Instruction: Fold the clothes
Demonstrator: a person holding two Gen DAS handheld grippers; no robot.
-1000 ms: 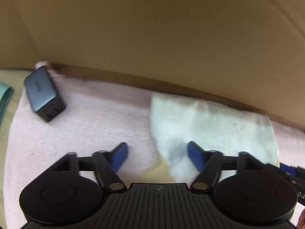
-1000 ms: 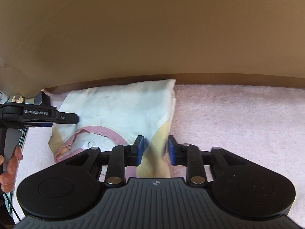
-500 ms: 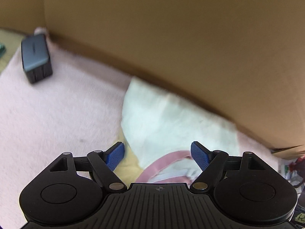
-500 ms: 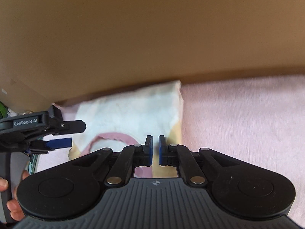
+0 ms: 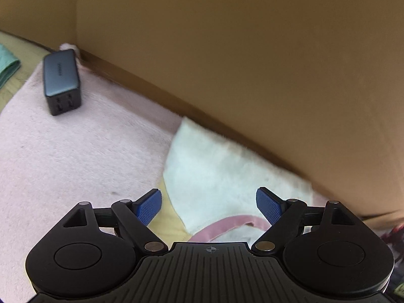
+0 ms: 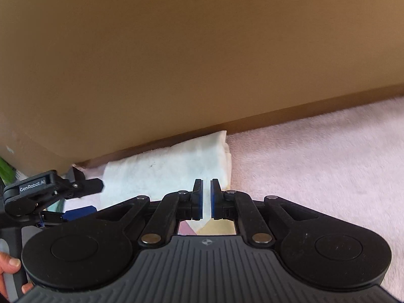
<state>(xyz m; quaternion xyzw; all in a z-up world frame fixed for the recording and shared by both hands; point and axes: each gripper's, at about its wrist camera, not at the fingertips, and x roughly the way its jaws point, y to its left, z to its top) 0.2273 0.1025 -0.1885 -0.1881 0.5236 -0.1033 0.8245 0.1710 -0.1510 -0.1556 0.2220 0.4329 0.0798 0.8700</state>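
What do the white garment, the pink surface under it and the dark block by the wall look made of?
White garment: soft matte knit, probably cotton, limp and creased, with a pink ribbed neck trim.
Pink surface: fleece or plush blanket, judging by its fuzzy nap.
Dark block: smooth, slightly glossy hard plastic with ports on its end, likely a charger.

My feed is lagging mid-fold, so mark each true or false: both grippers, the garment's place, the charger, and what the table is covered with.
1. The left gripper is open. True.
2. The right gripper is wide open. False: it is shut.
3. The white garment lies by the cardboard wall. True.
4. The dark charger sits on the garment. False: it lies apart, on the pink blanket.
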